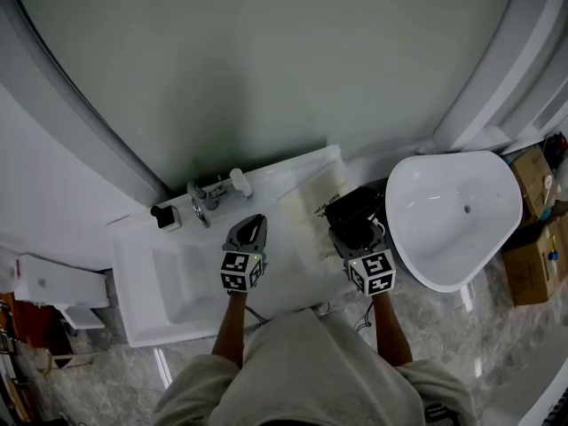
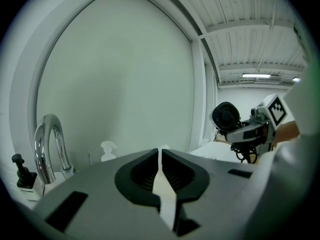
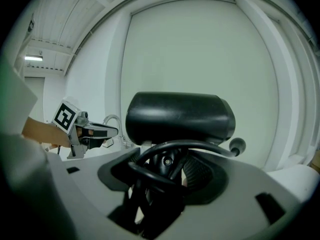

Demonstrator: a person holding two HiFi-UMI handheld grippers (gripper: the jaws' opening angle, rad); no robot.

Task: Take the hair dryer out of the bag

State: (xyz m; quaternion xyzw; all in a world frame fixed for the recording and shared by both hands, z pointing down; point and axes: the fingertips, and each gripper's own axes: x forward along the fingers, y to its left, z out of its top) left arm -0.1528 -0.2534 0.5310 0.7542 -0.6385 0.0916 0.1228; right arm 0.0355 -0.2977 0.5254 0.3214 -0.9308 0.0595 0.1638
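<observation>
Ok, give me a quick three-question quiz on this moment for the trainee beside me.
1. Which gripper holds the hair dryer: (a) left, (b) right, (c) neither?
2. True or false: the hair dryer is still inside the bag.
3. Which chrome fixture stands at the back of the sink set in the counter?

Key:
1. b: the right gripper is shut on it.
2. False: it is out, with the bag lying on the counter.
3. The faucet.
</observation>
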